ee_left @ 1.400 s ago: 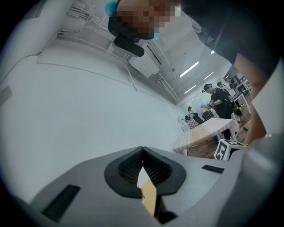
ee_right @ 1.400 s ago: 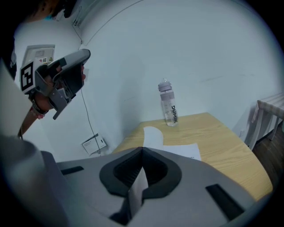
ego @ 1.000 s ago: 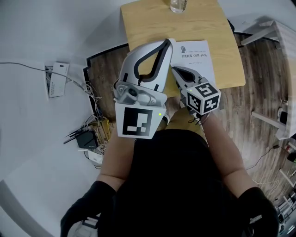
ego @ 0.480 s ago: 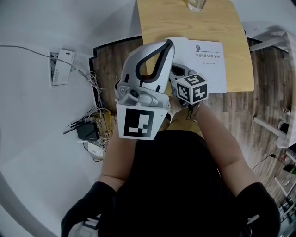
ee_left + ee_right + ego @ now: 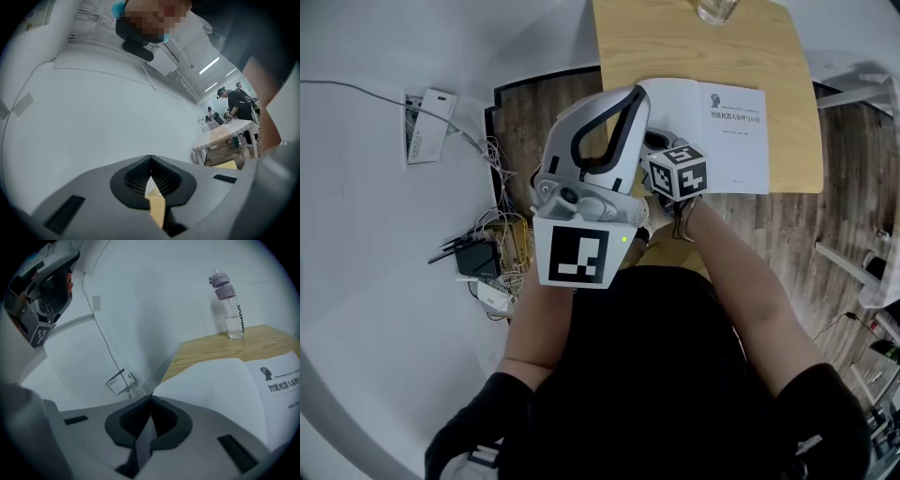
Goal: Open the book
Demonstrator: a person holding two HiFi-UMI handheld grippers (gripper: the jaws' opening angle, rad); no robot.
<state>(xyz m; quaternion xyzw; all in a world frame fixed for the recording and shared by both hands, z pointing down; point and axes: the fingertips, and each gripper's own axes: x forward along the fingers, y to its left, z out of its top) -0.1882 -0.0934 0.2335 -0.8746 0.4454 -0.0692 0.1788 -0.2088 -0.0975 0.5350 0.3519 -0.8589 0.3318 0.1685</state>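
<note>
Right gripper view, right gripper (image 5: pixel 150 397) clamped on lifted book cover (image 5: pixel 155 373), title page (image 5: pixel 253 390) showing, left gripper (image 5: pixel 150 164) closed

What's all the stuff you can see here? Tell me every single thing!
book: one, white pages, lying open on the table
table: one, light wood, top of the head view
bottle: one, clear with a pale purple cap, standing at the table's far edge
power strip: one, white, on the white surface left of the table
router: one, black, below the power strip
cables: a tangle, mixed colours, beside the router
left gripper: one, white and grey, jaws together, empty
right gripper: one, grey, shut on a leaf of the book
</note>
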